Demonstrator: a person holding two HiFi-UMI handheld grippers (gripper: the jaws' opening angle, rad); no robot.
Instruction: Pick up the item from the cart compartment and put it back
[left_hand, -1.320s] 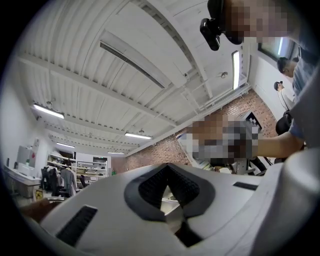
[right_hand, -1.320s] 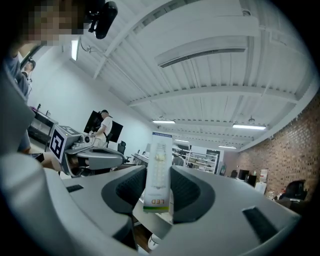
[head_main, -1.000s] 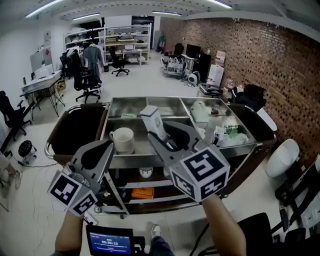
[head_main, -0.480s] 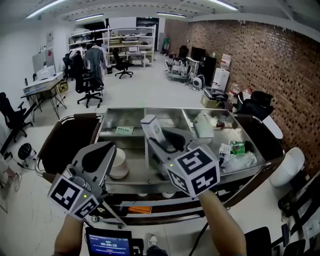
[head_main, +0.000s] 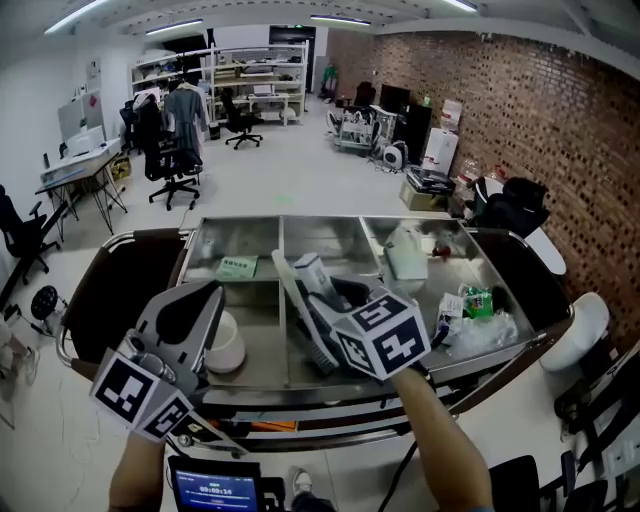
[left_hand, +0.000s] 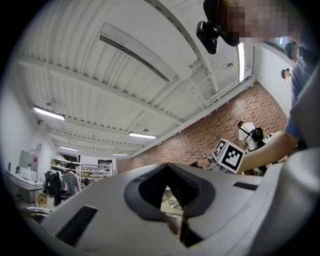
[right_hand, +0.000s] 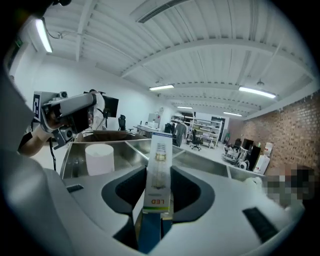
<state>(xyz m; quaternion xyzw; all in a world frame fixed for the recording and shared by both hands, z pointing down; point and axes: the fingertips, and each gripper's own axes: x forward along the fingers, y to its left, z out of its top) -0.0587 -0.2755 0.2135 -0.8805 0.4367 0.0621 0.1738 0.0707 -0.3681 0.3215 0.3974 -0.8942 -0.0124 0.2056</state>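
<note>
My right gripper (head_main: 312, 282) is clamped on the LED box (right_hand: 159, 167) above the cart (head_main: 330, 232), so putting back seems due: lower, then release; my left gripper (head_main: 200, 294) is closed and empty.

A long red brick wall (head_main: 540, 110) runs down the right side of the room. At the far end stands white metal shelving (head_main: 255, 80), with a grey garment (head_main: 185, 105) hanging on a rack and a black wheeled office chair (head_main: 175, 165) in front of it. A white desk (head_main: 75, 165) sits by the left wall, with another black chair (head_main: 20, 230) nearer. Close by, a white cylinder (head_main: 230, 348) stands upright, a pale green card (head_main: 237, 266) lying flat beyond it. To the right, a small green packet (head_main: 477, 300) rests against crumpled clear plastic (head_main: 492, 330). A small screen with a blue display (head_main: 218, 488) glows at the bottom edge.
</note>
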